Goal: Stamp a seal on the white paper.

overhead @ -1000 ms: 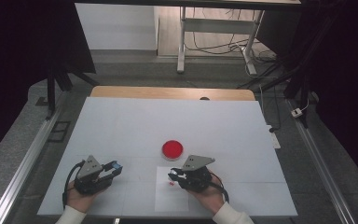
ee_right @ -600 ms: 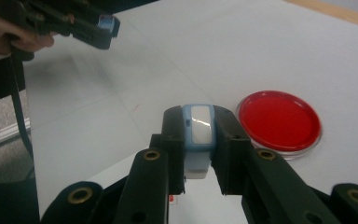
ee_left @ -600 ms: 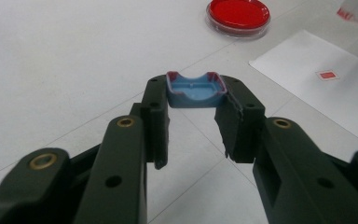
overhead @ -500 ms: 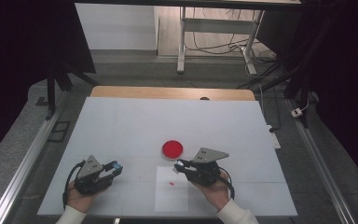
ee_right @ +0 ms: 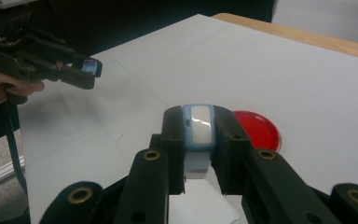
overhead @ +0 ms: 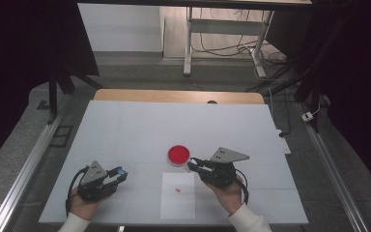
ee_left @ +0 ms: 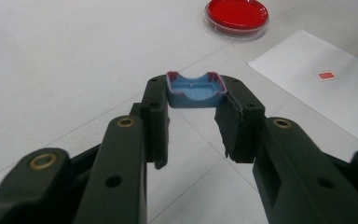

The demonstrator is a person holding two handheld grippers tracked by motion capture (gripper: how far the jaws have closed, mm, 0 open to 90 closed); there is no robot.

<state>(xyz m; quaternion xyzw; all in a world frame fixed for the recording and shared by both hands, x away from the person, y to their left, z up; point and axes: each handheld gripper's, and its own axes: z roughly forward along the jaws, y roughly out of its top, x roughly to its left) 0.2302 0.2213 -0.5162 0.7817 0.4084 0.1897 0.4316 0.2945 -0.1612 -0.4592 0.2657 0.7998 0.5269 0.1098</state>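
Note:
In the left gripper view my left gripper (ee_left: 195,100) is shut on a small blue cap-like piece (ee_left: 196,87) with red edges. In the high view it (overhead: 119,173) rests low at the table's front left. My right gripper (ee_right: 199,128) is shut on a light-blue and white block (ee_right: 200,123); in the high view it (overhead: 193,165) hovers just right of a round red dish (overhead: 179,154). In front of the dish lies a white paper sheet (overhead: 178,203) that bears a small red mark (overhead: 178,189).
The white table top (overhead: 140,125) has a wooden strip (overhead: 174,95) along its far edge. Metal rails (overhead: 21,174) run down both sides. A table frame and cables (overhead: 232,43) stand on the floor beyond.
My right gripper has lifted off the paper sheet and moved away and to the right, ending beside the red dish. The left gripper has stayed put.

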